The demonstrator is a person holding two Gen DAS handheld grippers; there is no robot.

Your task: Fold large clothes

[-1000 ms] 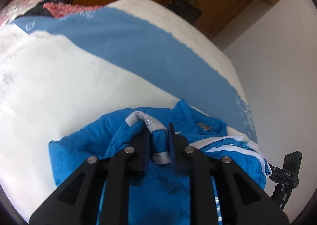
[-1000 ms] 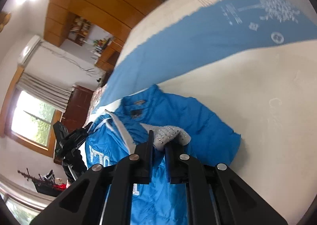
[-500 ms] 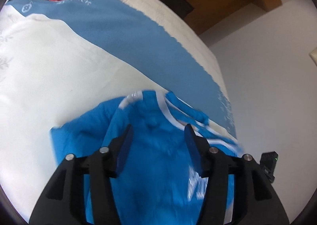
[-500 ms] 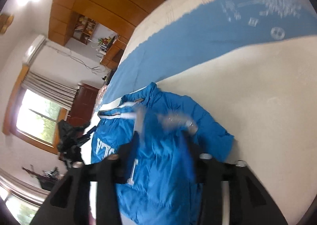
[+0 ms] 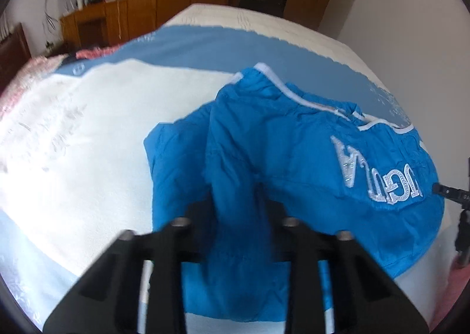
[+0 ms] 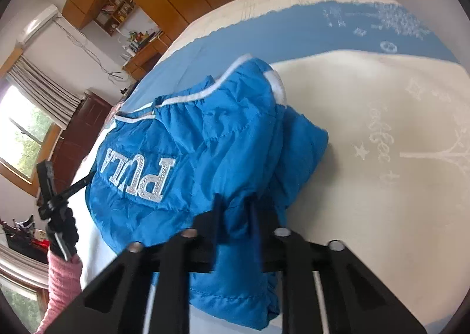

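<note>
Jacket, blue, padded, white piping and silver lettering; lies bunched on the bed, directly ahead of and partly between both grippers.

Left gripper: jaws closing, a ridge of jacket fabric between them, nearly pinched. Frame is blurred, so the depth of the bite cannot be judged.

Right gripper: jaws closing likewise, a gathered fold of the jacket between its fingers.

Risk, nearest first:
- Shallow bite. The shell looks slick and puffy; a pinch that catches only the outer layer is likely to slide out once the fabric is lifted or dragged.
- Uneven layers. Each gripper seems to hold a bunched ridge rather than a clean hem or corner; pulling from there would probably carry wrinkles into the fold and leave a lopsided bundle.
- Mismatched pull. If one gripper travels further than the other, the garment is likely to twist, and the lettered panel to skew.

Beyond the grippers: a lower layer of the jacket sticks out to the right of the right gripper; it may trail and unfold.

Further off: bed cover, white with a blue band, soft underfoot for the garment; dragging rather than lifting could ruck it up.

Left of the right gripper: a small tripod-mounted device, close to the jacket's edge; a wide swing could knock it.
</note>
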